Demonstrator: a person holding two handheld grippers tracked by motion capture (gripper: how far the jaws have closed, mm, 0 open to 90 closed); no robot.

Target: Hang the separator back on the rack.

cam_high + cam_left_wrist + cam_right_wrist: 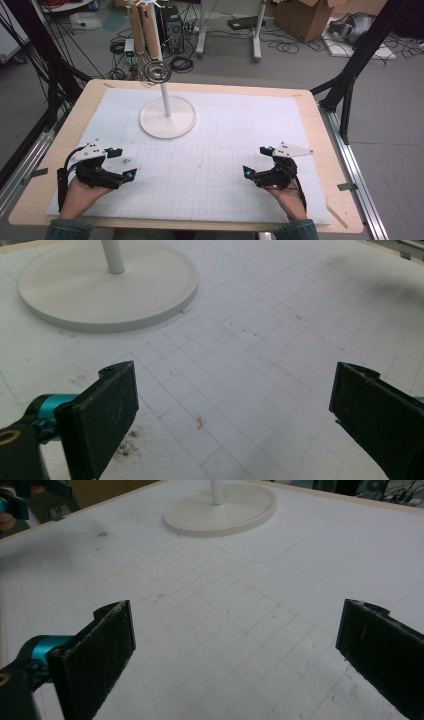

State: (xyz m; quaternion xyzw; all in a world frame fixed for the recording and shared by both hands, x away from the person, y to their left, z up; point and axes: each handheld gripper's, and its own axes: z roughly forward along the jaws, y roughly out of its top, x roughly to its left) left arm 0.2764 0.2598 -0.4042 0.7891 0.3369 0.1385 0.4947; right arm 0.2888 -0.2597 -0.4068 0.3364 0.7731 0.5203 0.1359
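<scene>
stand base point(107, 295): smooth matt plastic | mat point(280, 355): rough white foam

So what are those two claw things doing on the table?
A person holds a gripper in each hand over a white gridded mat. The left gripper and the right gripper both have their jaws wide open with nothing between them. Farther back on the mat stands a white stand with a round base and a thin pole; some rings hang high on it. Neither gripper touches it.

Grey floor point(300, 75), cables point(182, 64), cardboard box point(305, 17)
</scene>
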